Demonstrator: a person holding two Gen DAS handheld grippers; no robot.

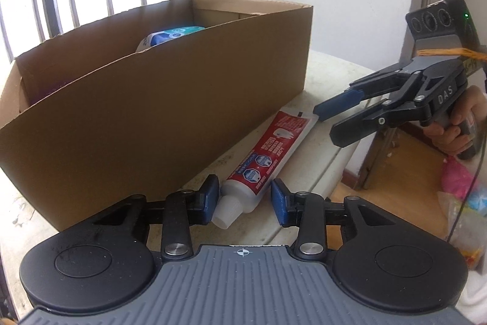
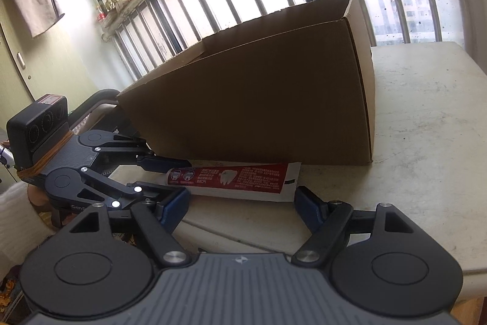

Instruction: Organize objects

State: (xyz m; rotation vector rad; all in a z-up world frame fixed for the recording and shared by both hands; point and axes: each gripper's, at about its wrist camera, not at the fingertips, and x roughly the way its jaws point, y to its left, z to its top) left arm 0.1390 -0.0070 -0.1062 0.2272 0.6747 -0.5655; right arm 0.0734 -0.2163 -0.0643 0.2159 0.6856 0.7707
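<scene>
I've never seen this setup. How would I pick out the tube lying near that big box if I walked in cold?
Find the open cardboard box on the pale table. Along the foot of its long side lies a toothpaste tube, flat on the tabletop. It is red and white with a tooth picture and a white cap, the only thing on the table outside the box; its cap end sits between the open left gripper's blue pads.
</scene>
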